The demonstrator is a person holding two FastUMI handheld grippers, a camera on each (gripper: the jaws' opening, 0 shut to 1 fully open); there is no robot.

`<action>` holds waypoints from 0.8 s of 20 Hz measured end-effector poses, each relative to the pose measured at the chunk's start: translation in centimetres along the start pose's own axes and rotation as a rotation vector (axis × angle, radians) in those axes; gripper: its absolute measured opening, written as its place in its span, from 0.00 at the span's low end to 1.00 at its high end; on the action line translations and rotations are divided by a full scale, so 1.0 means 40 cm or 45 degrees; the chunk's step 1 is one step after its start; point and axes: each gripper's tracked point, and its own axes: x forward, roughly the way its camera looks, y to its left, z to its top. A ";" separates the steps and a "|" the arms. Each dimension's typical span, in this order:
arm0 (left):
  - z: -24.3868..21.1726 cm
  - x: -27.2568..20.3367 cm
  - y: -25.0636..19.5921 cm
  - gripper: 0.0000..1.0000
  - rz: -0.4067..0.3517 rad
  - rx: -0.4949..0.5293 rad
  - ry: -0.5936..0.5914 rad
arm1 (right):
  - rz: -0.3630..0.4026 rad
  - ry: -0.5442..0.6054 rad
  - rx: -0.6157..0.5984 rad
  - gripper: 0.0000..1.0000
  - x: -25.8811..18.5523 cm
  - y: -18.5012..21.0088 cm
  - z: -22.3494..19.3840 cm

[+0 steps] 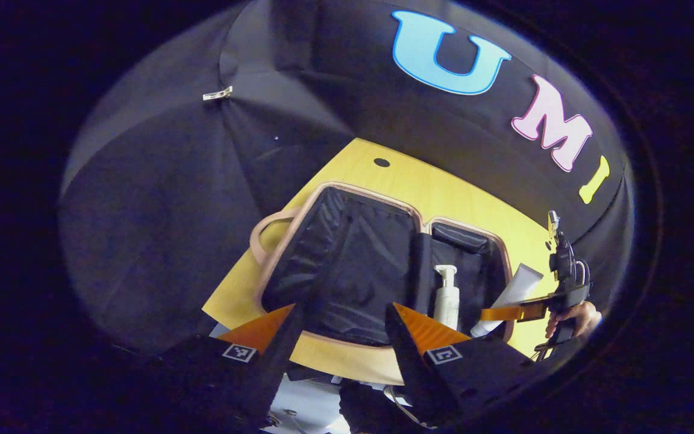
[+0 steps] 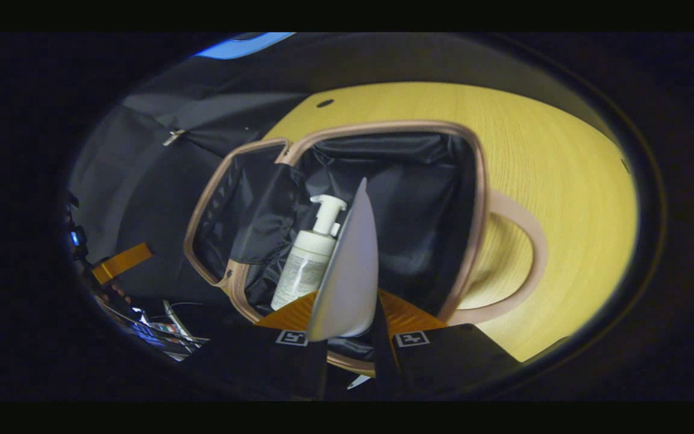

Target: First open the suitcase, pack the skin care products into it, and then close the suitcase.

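Right gripper view: right gripper (image 2: 347, 328) clamped on a white tube (image 2: 347, 265), both fingers pressing it, held above the open suitcase (image 2: 476, 181) on the yellow table (image 2: 564, 199). Pump bottle (image 2: 308, 262) lay inside on the black lining. Left gripper (image 1: 341, 325) hung near the table's front edge, fingers spread, holding nothing.
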 end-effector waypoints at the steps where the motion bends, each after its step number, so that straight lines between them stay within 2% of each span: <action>1: 0.002 0.002 0.031 0.87 0.015 -0.005 0.002 | -0.034 0.026 0.011 0.43 0.021 -0.009 -0.005; 2: 0.004 0.008 0.061 0.87 0.025 -0.010 0.008 | -0.047 0.026 0.040 0.43 0.037 -0.001 -0.002; 4: 0.006 0.028 0.104 0.87 0.045 -0.021 0.021 | -0.093 0.040 0.088 0.29 0.045 -0.006 0.004; 5: 0.010 0.038 0.125 0.87 0.059 -0.028 0.029 | -0.111 0.047 0.109 0.36 0.052 -0.008 0.003; 6: 0.014 0.048 0.139 0.87 0.060 -0.037 0.031 | -0.133 0.047 0.116 0.36 0.053 -0.013 0.002; 7: 0.025 0.058 0.147 0.87 0.058 -0.052 0.032 | -0.175 0.044 0.106 0.30 0.052 -0.027 -0.001; 8: 0.031 0.067 0.153 0.87 0.051 -0.066 0.032 | -0.198 0.037 0.094 0.41 0.048 -0.034 -0.005; 9: 0.041 0.077 0.162 0.87 0.053 -0.083 0.032 | -0.201 0.027 0.101 0.37 0.042 -0.031 -0.011; 11: 0.061 0.102 0.181 0.87 0.050 -0.114 0.025 | -0.169 -0.004 0.136 0.52 0.012 -0.011 -0.003; 13: 0.082 0.126 0.194 0.87 0.041 -0.136 0.028 | -0.113 -0.086 0.116 0.52 -0.032 0.015 0.012; 14: 0.094 0.137 0.201 0.87 0.038 -0.136 0.026 | -0.092 -0.133 0.094 0.67 -0.060 0.025 0.017; 15: 0.112 0.154 0.210 0.87 0.037 -0.130 0.020 | -0.069 -0.186 0.079 0.74 -0.092 0.034 0.026; 16: 0.126 0.173 0.218 0.87 0.040 -0.118 0.018 | -0.053 -0.240 0.068 0.68 -0.122 0.041 0.033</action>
